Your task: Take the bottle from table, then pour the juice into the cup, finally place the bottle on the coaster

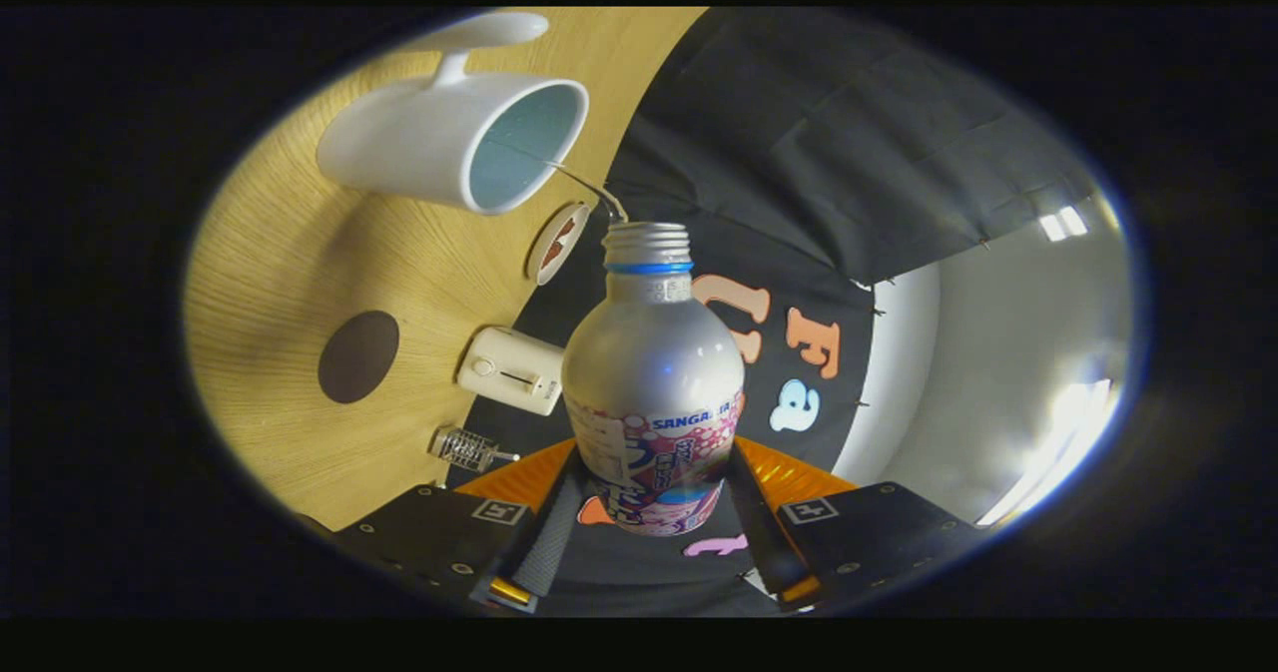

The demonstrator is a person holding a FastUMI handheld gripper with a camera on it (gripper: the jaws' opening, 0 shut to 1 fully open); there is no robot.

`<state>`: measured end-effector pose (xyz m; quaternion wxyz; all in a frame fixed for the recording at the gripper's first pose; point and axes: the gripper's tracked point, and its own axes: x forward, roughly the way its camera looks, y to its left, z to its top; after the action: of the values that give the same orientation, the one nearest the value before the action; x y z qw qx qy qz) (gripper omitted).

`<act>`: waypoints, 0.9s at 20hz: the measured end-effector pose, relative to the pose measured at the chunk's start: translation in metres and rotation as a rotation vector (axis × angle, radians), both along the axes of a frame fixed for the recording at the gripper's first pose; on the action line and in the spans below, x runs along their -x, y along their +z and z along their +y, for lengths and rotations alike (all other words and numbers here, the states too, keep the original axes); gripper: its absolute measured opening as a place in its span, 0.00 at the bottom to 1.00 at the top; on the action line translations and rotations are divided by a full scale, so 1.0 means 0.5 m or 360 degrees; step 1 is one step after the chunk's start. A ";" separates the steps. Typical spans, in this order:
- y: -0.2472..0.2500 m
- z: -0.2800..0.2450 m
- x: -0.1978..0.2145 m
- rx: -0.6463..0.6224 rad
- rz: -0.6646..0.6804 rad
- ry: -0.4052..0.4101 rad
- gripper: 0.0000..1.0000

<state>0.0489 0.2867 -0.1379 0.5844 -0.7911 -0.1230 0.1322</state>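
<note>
- The bottle carries a printed label around its lower half, with a line of blue capital lettering along the label's top edge and further small print below.
- The gripper, its fingers pressed on the bottle from both sides, bears two square black-and-white marker signs: one marker at the bottle's 8 o'clock, the other marker at its 4 o'clock.

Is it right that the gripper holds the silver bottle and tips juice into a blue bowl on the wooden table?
Not quite. The gripper does hold the silver bottle, tipped, with a thin stream leaving its mouth, but the stream runs into a white cup with a handle on the wooden table, not a blue bowl. The gripper view shows it.
</note>
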 end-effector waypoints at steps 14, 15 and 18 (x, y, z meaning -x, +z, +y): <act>-0.009 0.012 0.003 0.0041 0.0018 0.0037 0.77; -0.009 0.014 0.005 0.0041 0.0015 0.0043 0.77; -0.010 0.016 0.008 0.0041 0.0029 0.0048 0.77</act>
<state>0.0447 0.2947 -0.1429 0.5733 -0.7954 -0.1279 0.1497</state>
